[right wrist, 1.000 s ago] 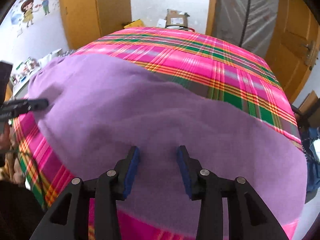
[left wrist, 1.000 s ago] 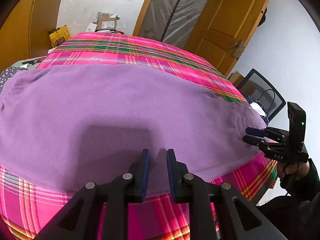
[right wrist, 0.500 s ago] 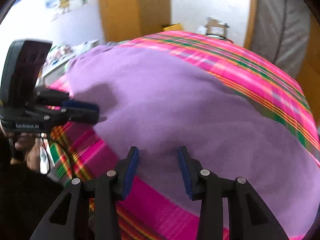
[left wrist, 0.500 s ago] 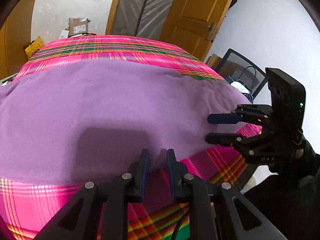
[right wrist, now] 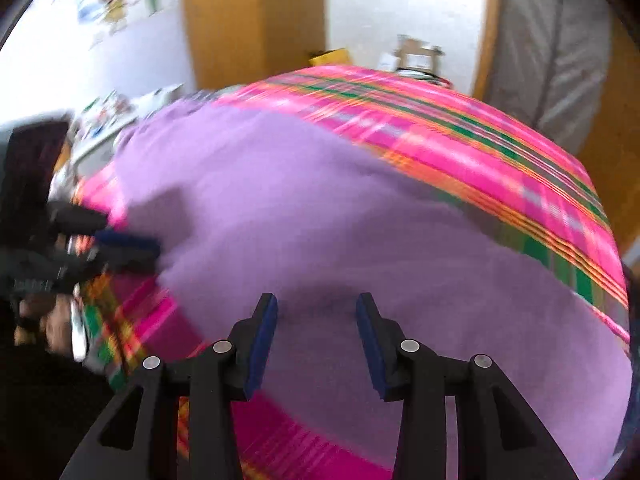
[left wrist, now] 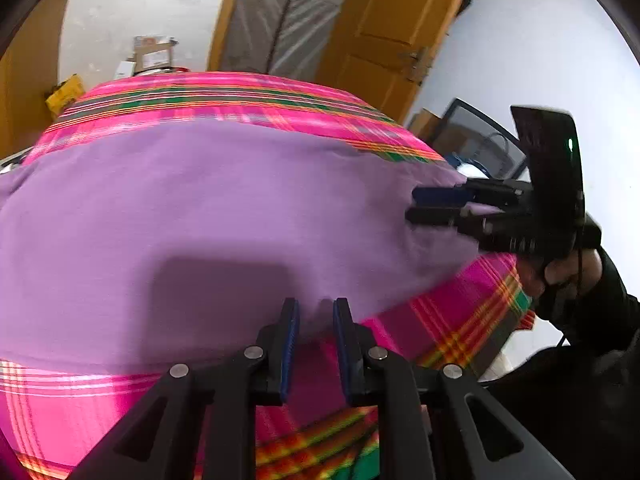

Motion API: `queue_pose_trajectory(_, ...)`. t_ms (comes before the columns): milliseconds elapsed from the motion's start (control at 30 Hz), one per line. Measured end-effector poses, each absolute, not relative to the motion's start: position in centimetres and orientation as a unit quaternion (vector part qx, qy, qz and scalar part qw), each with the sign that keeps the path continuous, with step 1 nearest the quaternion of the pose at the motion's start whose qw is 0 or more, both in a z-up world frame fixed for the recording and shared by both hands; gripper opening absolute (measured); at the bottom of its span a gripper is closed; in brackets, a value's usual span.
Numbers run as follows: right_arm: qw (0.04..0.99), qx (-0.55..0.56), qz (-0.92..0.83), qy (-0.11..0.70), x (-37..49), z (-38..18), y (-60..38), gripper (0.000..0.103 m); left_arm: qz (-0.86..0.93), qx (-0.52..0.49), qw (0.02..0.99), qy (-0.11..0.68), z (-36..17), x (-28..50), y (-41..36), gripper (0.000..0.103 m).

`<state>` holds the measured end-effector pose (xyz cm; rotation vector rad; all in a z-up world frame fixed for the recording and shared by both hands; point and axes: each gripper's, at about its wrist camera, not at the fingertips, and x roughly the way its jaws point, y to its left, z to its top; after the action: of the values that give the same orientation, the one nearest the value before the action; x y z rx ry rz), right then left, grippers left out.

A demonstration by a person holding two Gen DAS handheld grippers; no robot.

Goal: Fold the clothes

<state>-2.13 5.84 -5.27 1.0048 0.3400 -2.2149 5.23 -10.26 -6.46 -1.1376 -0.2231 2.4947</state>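
a plain purple garment (left wrist: 208, 216) lies on a pink plaid cloth (left wrist: 248, 96) with green and orange stripes.

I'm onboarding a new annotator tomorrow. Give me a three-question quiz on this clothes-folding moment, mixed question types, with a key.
1. True or false: the purple garment lies spread over the pink plaid cloth.
2. Multiple choice: the right gripper has its jaws
A. clamped on the garment
B. apart with nothing pinched between them
C. out of view
3. Short answer: what stands beyond the far edge of the bed in the left wrist view?

Key
1. True.
2. B.
3. A wooden door, with a grey covered panel beside it.
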Motion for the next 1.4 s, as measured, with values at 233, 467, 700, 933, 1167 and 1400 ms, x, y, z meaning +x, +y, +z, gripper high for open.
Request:
queue_pose_trajectory(233,0.353,0.402,-0.840,0.093,-7.4,-4.8,0.8,0.042,0.901,-0.395,0.141,-0.110,-5.9,4.8,-13.3,0.017)
queue_pose_trajectory(467,0.329,0.440,-0.834,0.048,-13.0,-6.3,-1.8,0.029,0.903,-0.396,0.103,-0.134,-6.5,4.7,-15.9,0.017)
queue_pose_trajectory(700,0.310,0.433,-0.846,0.032,-13.0,-4.6,-2.2,0.028,0.907,-0.387,0.072,-0.153,-6.3,4.4,-18.4,0.017)
queue_pose_trajectory(933,0.370,0.425,-0.823,0.071,-11.9,-4.2,-8.6,0.024,0.907,-0.382,0.045,-0.172,-6.5,4.8,-20.6,0.017)
queue_pose_trajectory(1167,0.335,0.445,-0.826,0.085,-14.6,-5.8,-10.9,0.014,0.907,-0.379,0.030,-0.181,-6.5,5.7,-21.8,0.017)
queue_pose_trajectory(1400,0.378,0.419,-0.822,0.081,-12.6,-3.5,-13.3,0.016,0.908,-0.374,0.022,-0.190,-6.4,6.4,-22.9,0.017)
